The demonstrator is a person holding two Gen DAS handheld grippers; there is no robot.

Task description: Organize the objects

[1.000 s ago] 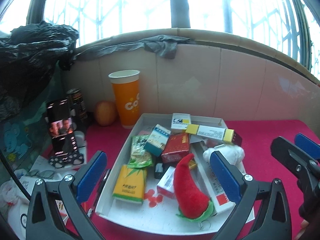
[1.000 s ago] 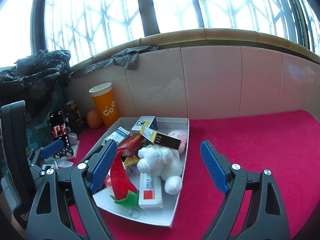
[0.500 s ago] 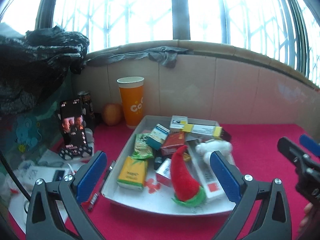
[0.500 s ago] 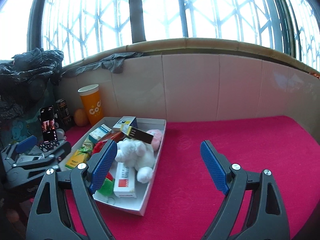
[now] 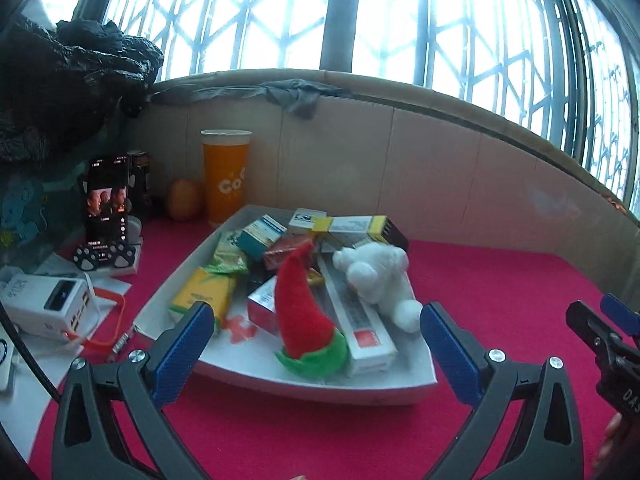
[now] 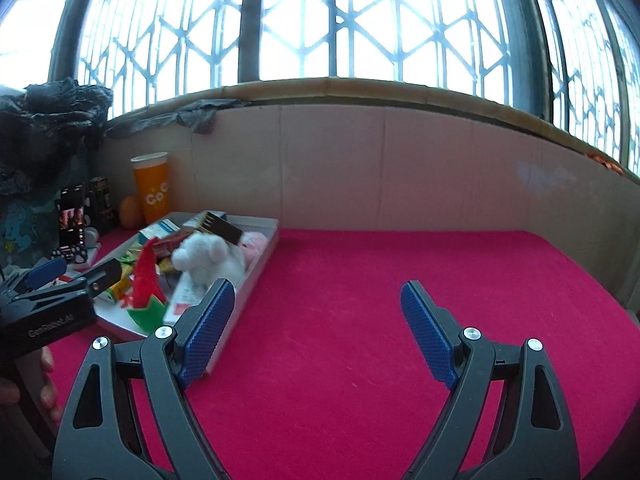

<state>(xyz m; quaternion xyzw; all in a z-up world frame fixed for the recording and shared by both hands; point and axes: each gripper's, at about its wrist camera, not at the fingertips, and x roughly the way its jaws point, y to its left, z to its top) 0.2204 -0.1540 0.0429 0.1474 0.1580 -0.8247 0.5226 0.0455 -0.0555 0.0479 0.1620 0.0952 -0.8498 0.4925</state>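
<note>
A white tray (image 5: pixel 404 390) sits on the red cloth, full of small boxes, snack packets, a red and green plush hat (image 5: pixel 304 316) and a white plush bear (image 5: pixel 376 272). It also shows in the right wrist view (image 6: pixel 260 256), at the left. My left gripper (image 5: pixel 316 344) is open and empty, just in front of the tray's near edge. My right gripper (image 6: pixel 316 320) is open and empty over bare red cloth, to the right of the tray. The right gripper's side shows at the left wrist view's right edge (image 5: pixel 604 336).
An orange paper cup (image 5: pixel 226 176), an orange fruit (image 5: pixel 183 206), a dark can (image 5: pixel 140 178) and a phone on a stand (image 5: pixel 107 216) stand behind and left of the tray. A white power bank (image 5: pixel 44 304) with an orange cable lies at far left. A tiled wall runs behind.
Both grippers have pulled back and away from the tray, so it looks smaller and farther. The right gripper has swung right over bare cloth. Both stayed open.
</note>
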